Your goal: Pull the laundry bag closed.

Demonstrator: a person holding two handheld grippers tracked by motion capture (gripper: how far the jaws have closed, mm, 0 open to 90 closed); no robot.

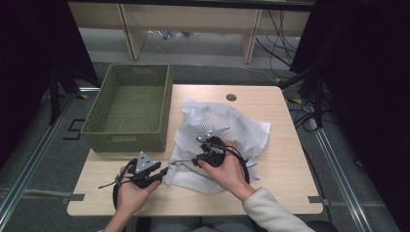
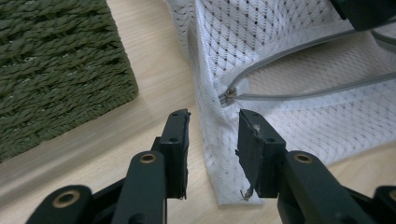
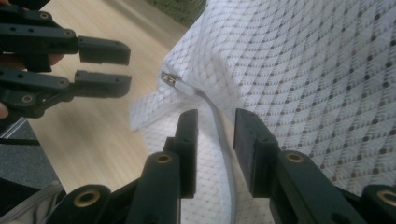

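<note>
white mesh bag [image 1: 227, 130], green basket [image 1: 130, 104] — unlabelled

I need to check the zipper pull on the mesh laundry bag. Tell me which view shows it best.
The left gripper view: the zipper pull sits sharp and unobstructed at the bag's folded edge, where both grey zipper tapes meet. The right gripper view shows it blurred. In the high view it is a tiny speck.
</note>
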